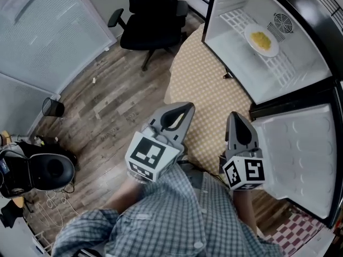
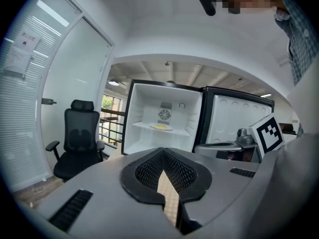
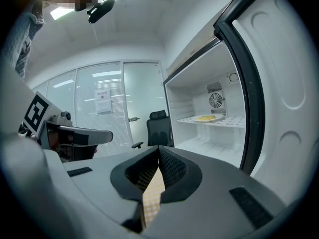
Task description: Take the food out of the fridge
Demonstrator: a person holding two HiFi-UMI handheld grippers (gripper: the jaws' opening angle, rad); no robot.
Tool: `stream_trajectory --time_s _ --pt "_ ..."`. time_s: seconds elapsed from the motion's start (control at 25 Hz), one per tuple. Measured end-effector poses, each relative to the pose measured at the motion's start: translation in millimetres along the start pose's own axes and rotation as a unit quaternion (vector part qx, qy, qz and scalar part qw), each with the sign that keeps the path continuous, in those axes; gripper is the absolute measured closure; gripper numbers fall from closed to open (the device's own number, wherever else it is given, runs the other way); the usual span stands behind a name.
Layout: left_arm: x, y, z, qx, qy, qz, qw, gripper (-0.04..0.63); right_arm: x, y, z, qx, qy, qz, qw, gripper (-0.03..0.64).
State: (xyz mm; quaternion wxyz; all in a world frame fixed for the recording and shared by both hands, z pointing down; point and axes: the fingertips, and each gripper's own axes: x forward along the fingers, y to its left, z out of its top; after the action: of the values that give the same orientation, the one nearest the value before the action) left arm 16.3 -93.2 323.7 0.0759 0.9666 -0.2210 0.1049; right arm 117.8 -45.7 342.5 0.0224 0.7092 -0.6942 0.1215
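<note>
Yellow food (image 1: 260, 38) on white plate (image 1: 271, 50) inside open fridge (image 1: 226, 0); left gripper (image 1: 184, 110), right gripper (image 1: 236, 116) jaws pressed together, nothing between, clear of fridge

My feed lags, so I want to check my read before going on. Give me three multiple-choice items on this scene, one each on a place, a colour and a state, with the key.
1. Where is the plate?
A. on the shelf inside the fridge
B. on the floor
C. on the chair seat

2. What colour is the food on it?
A. red
B. yellow
C. green

3. How do the left tool and right tool stand?
A. both shut and empty
B. both wide open
C. one clamped on the plate

Key:
1 A: the head view shows the plate on the white shelf of the open fridge.
2 B: the heap on the plate is yellow.
3 A: each gripper view shows its jaws together with nothing between them.
</note>
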Motion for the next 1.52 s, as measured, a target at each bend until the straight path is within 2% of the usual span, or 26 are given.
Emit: stream_trajectory --time_s 0.28,0.48,0.84,0.96,1.12,1.32,1.52 --pt "44.4 15.8 14.3 0.014 0.015 -0.070 0.9973 0.589 19.8 -27.5 9.6 0.016 -0.008 -0.069 0.997 0.607" --pt "74.4 20.5 23.1 0.011 0.026 -0.129 0.9913 0.589 26.6 -39.8 12.0 0.036 -0.012 -0.124 0.992 0.607" --pt "119.2 28.6 36.4 0.013 0.030 -0.187 0.9818 0.589 37.5 -53.6 19.8 0.042 -0.019 -0.190 0.981 0.607" --pt "135.6 30.6 36.7 -0.014 0.037 -0.205 0.9779 0.589 35.9 -56.1 18.6 0.047 -0.019 -0.214 0.976 0.607" --pt "157.4 36.4 36.9 -0.074 0.047 -0.220 0.9716 0.589 31.7 -60.1 12.6 0.059 -0.014 -0.244 0.968 0.607" --pt "187.1 32.6 43.6 -0.093 0.049 -0.234 0.9664 0.589 25.0 -64.2 7.0 0.066 -0.013 -0.276 0.959 0.607" --pt "216.5 23.6 54.3 -0.169 0.044 -0.266 0.9480 0.589 20.7 -63.2 4.6 0.068 -0.009 -0.299 0.952 0.607"
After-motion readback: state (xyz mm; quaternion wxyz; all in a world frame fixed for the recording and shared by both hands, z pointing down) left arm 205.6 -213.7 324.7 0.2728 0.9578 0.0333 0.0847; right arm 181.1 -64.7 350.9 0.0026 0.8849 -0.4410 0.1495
